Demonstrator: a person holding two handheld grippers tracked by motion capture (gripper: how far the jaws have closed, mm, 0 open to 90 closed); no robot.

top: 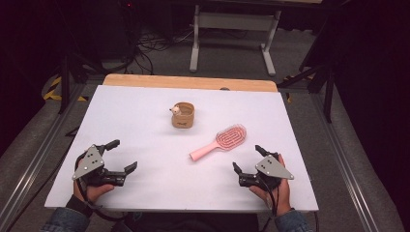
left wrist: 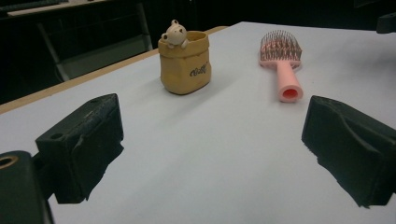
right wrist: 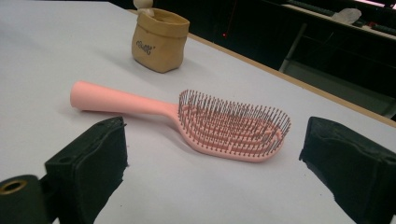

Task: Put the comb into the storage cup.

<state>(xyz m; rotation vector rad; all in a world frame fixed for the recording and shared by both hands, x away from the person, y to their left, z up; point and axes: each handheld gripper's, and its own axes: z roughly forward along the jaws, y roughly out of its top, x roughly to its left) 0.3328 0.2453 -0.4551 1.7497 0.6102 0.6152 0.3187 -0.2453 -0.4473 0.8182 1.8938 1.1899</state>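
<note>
- Left gripper point(top: 124, 155), lower left: fingers spread wide, nothing held.
- Right gripper point(top: 247, 158), lower right: fingers spread wide, nothing held.
- Pink hairbrush point(top: 220, 140) is seen centre-right on the bench point(top: 135, 111).

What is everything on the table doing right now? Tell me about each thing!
Pink hairbrush: lying flat on the white table top, bristles up, nothing touching it.
Tan pot: standing upright, a little toy animal peeking over its rim.
Left gripper: jaws wide open, holding nothing, resting near the table's front edge.
Right gripper: jaws wide open, holding nothing, pointing at the hairbrush.
</note>
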